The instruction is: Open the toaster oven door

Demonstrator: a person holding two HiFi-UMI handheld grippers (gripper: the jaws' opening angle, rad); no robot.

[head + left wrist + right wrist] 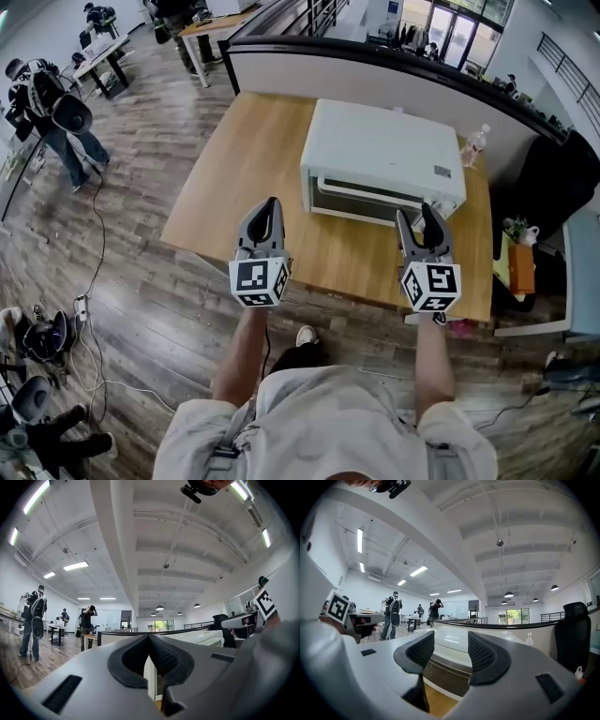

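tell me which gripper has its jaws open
The right gripper: its jaws stand apart, aimed at the toaster oven, while the left gripper is shut.

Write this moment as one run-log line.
white box-shaped toaster oven door: shut | left gripper: shut, empty | right gripper: open, facing door, no contact

The toaster oven (380,150) stands on the table (244,178), toward its right, a bottle (474,145) just beside its right
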